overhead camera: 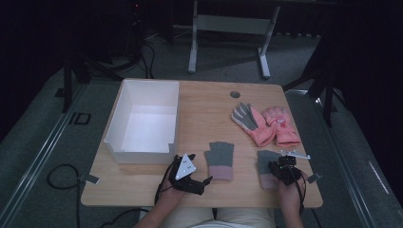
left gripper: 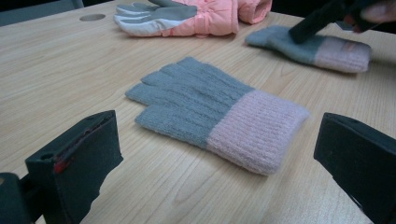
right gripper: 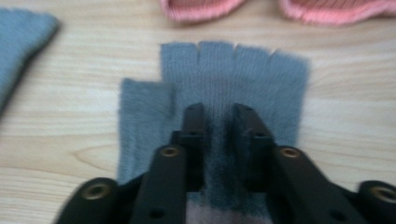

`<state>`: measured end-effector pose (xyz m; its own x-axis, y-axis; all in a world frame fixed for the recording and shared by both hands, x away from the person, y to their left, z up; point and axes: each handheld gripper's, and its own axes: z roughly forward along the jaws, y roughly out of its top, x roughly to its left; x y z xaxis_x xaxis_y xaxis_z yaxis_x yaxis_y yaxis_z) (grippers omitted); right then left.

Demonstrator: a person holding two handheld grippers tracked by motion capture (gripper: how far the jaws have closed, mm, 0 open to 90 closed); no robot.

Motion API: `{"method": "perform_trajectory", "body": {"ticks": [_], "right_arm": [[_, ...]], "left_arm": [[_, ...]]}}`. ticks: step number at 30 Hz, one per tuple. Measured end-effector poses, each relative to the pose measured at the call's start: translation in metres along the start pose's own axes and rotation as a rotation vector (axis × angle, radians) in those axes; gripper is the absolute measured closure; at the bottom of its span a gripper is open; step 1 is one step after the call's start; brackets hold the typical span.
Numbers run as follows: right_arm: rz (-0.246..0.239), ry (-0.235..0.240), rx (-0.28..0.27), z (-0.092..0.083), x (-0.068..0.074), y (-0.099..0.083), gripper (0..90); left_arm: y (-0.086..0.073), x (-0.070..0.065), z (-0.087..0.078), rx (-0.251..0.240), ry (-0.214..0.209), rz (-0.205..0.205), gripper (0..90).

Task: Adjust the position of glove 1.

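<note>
Two grey knit gloves with pink cuffs lie flat near the table's front edge. The left grey glove [overhead camera: 220,159] [left gripper: 210,107] lies just ahead of my left gripper [overhead camera: 205,184] [left gripper: 217,140], whose jaws stand wide open and apart from it. My right gripper [overhead camera: 280,172] [right gripper: 219,112] points down onto the right grey glove [overhead camera: 265,161] [right gripper: 233,70] [left gripper: 299,46]. Its jaws are a narrow gap apart over the glove's palm, with grey knit showing between them and no fold pinched. A pair of pink padded gloves [overhead camera: 266,124] [left gripper: 205,16] lies behind.
A white open box [overhead camera: 116,118] stands on the left half of the wooden table [overhead camera: 204,102]. A round cable hole [overhead camera: 235,94] sits near the far edge. The person's hands come in at the front edge. Dark floor and a desk frame lie beyond.
</note>
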<state>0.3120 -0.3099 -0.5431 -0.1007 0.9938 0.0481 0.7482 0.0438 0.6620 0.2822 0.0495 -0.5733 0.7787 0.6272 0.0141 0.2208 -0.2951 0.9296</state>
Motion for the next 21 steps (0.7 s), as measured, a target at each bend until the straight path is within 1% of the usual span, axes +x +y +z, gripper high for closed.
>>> {"method": "perform_trajectory", "body": {"ticks": [1, 3, 4, 6, 9, 10, 11, 12, 13, 14, 16, 17, 18, 21], "right_arm": [[0.006, 0.002, 0.004, 0.003, -0.001, -0.002, 72.1], [0.008, 0.003, -0.006, 0.004, -0.002, -0.003, 71.4], [-0.004, -0.002, -0.013, 0.004, -0.001, -0.004, 69.7], [-0.014, -0.006, -0.014, 0.005, 0.0, -0.003, 68.6], [-0.022, 0.001, -0.011, 0.005, -0.001, -0.003, 66.4], [-0.024, 0.012, -0.01, 0.004, -0.002, -0.002, 65.3], [-0.049, 0.025, -0.011, 0.003, -0.005, 0.0, 63.1], [-0.064, 0.033, -0.016, 0.002, -0.008, 0.001, 62.3], [-0.064, 0.033, -0.016, 0.002, -0.008, 0.001, 62.3], [-0.098, 0.052, -0.03, -0.002, -0.014, 0.004, 61.9], [-0.098, 0.052, -0.03, -0.002, -0.014, 0.004, 61.9], [-0.109, 0.057, -0.031, -0.003, -0.016, 0.006, 61.6], [-0.154, 0.103, -0.038, -0.009, -0.022, 0.012, 60.6], [-0.212, 0.151, -0.041, -0.015, -0.029, 0.019, 59.9]], "left_arm": [[0.0, 0.0, 0.0, 0.0, 0.0, 0.0, 0.2], [0.0, 0.0, 0.0, 0.001, 0.0, 0.001, 0.2], [0.0, 0.0, 0.0, 0.0, -0.001, 0.0, 0.2], [0.0, 0.0, 0.0, 0.001, -0.001, 0.002, 0.2], [0.0, 0.0, 0.0, 0.001, -0.001, 0.002, 0.2], [0.0, 0.0, 0.0, 0.0, -0.002, 0.0, 0.2], [0.0, 0.0, 0.0, 0.0, -0.003, 0.0, 0.2], [0.0, 0.0, 0.0, 0.0, -0.003, 0.002, 0.2], [0.0, 0.0, 0.0, 0.0, -0.003, 0.002, 0.2], [0.0, 0.0, 0.0, 0.0, -0.003, 0.002, 0.2], [0.0, 0.0, 0.0, 0.001, -0.003, 0.001, 0.2], [0.0, 0.0, 0.0, 0.0, -0.004, 0.001, 0.2], [0.0, 0.0, 0.0, 0.001, -0.004, 0.001, 0.2], [0.0, 0.0, 0.0, 0.001, -0.003, 0.0, 0.2]]}}
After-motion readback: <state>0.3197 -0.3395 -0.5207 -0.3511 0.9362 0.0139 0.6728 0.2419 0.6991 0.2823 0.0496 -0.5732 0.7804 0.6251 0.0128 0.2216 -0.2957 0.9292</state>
